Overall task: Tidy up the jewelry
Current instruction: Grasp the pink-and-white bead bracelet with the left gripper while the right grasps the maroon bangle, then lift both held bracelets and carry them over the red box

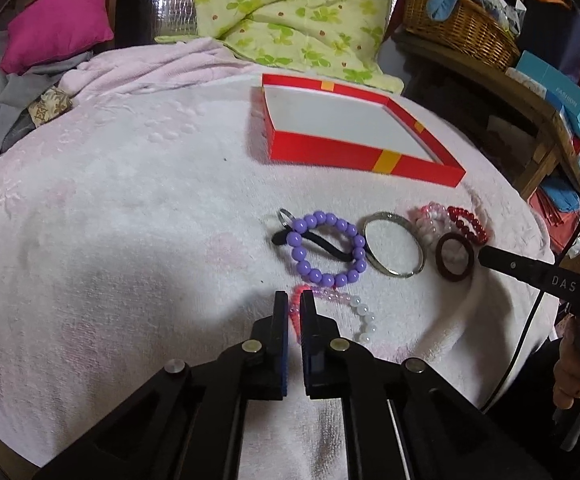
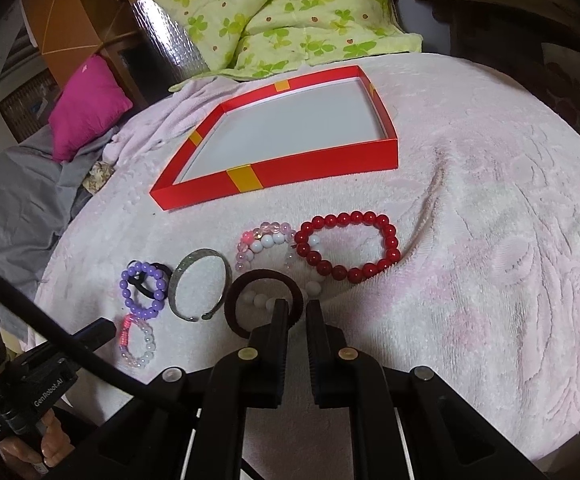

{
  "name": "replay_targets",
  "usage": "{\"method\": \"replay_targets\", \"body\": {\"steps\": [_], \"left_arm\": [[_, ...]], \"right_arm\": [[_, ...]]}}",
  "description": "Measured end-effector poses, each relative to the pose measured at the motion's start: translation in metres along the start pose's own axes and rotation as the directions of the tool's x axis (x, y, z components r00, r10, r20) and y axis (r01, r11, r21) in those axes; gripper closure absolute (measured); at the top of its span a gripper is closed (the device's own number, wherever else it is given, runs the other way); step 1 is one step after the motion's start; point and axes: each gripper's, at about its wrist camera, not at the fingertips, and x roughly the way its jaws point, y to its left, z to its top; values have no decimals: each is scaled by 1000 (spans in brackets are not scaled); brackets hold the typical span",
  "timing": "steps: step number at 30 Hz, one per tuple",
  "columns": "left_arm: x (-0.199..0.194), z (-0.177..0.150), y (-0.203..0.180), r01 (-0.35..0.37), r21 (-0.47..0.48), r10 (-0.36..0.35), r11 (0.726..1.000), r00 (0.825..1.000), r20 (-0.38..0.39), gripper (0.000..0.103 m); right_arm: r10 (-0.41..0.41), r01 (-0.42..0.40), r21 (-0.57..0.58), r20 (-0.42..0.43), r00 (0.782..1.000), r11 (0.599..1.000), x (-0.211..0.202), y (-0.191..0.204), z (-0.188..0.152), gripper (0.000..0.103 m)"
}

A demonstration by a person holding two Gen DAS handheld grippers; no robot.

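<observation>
Pink terry towel [image 1: 129, 208] is covering the bed; left gripper [image 1: 294, 300] jaws are closing on the pink-white bracelet [image 1: 360, 312], before the red box [image 1: 330, 152]. Right gripper [image 2: 298, 308] jaws are standing slightly apart at the brown hair tie [image 2: 263, 278]; green quilt [image 2: 290, 12] is lying behind.

Between my left fingers I see a pink-and-white bead bracelet [image 1: 332, 312]; purple bracelet [image 1: 327, 247], silver bangle [image 1: 394, 244], red tray [image 1: 354, 136] lie beyond.
</observation>
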Motion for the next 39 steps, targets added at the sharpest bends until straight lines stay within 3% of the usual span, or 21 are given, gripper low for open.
{"method": "replay_targets", "body": {"steps": [5,7,8,9,13,15,17,22,33,39], "left_arm": [[8,1,0,1,13,-1,1000,1000,-30,97],[13,0,-3,-2,24,4,1000,999,-55,86],[17,-1,-5,-8,26,10,1000,998,-66,72],[18,-3,-5,-15,25,17,1000,998,-68,68],[23,-2,-8,-31,40,33,999,998,-59,68],[27,-4,-10,-59,67,63,996,996,-64,87],[27,-5,-12,-65,83,70,994,996,-59,95],[19,-3,-8,-38,67,41,997,998,-39,96],[-36,20,-8,10,82,-23,997,987,157,96],[-52,82,-25,43,130,-75,991,964,254,96]], "right_arm": [[8,-8,8,-2,1000,1000,0,-1,1,93],[12,-12,10,-9,1000,1000,1,-1,1,93],[10,-10,9,-11,1000,1000,2,0,1,93],[9,-9,8,-13,1000,1000,2,0,0,93],[4,-4,-7,-17,1000,1000,3,4,-2,93],[2,-2,-8,-19,1000,1000,4,5,-3,93],[-3,2,-8,-20,1000,1000,4,5,-3,93],[-26,26,-31,13,1000,999,-1,8,-3,93],[10,-6,-33,106,994,999,-14,10,15,93],[56,-59,16,143,988,998,-10,6,52,93]]}}
